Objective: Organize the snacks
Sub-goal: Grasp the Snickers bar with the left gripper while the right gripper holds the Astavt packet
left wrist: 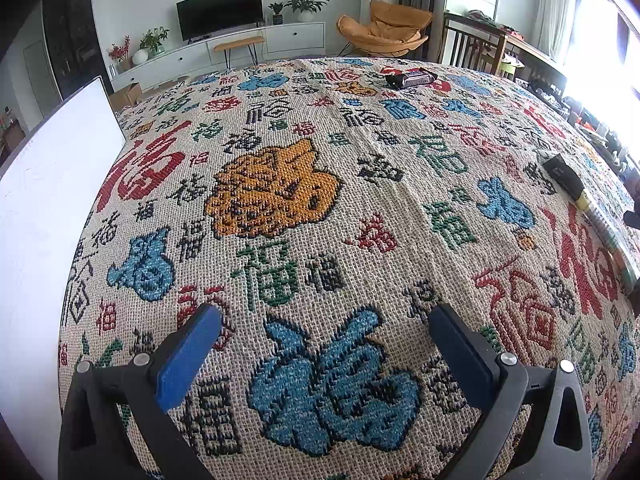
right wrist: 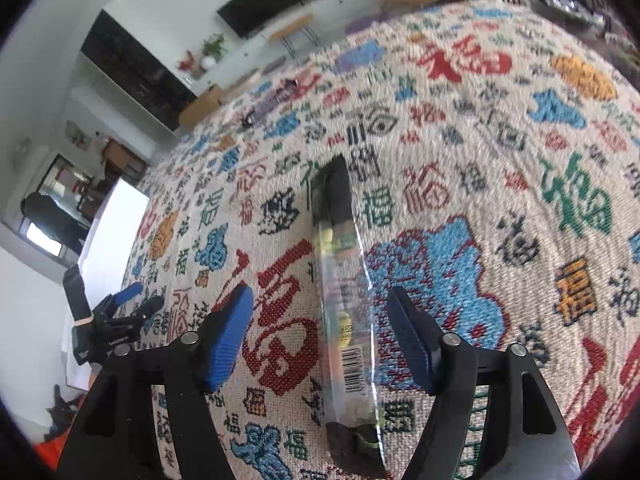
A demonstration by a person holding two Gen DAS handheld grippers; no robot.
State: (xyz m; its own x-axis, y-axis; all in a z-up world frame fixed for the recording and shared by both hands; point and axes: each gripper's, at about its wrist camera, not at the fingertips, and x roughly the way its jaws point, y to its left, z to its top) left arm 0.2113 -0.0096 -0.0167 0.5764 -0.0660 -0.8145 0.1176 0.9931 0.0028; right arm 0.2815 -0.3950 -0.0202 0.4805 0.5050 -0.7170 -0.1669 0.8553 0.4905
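- Snack packet (right wrist: 344, 304): a long, narrow sleeve with a glossy clear wrapper, lying flat on the woven cloth (right wrist: 460, 128) that covers the tabletop. In the right wrist view it runs from centre frame down to the lower edge, directly between the two blue pads (right wrist: 230, 336) of the right hand-held gripper (right wrist: 320, 340).
- Right hand-held gripper state: jaws wide, with clear cloth showing on both sides of the packet; neither pad touches the wrapper and nothing is held.
- Left hand-held gripper (left wrist: 324, 352) state: jaws wide and empty, hovering over bare cloth at the lower edge of its own view.
- Handling estimate: the packet is probably light and semi-stiff along its length. The film looks slippery and is likely to crinkle or slide under a light pinch, and the contents may crush (judged from appearance only).
- Recommended hold: across the narrow width near mid-length, pads square to the long sides, to limit droop at the ends.
- Left wrist view only: a second dark snack bar (left wrist: 410, 78) at upper centre near the far cloth edge, and a white board (left wrist: 52, 200) at the left edge. The long packet (left wrist: 580, 196) appears only obliquely at the right edge.
- Right wrist view only: the barcode (right wrist: 354, 370) and clear film of the packet, and the left hand-held gripper (right wrist: 138, 300) at lower left, well apart from the packet. This view is blurred, so print on the wrapper cannot be read.
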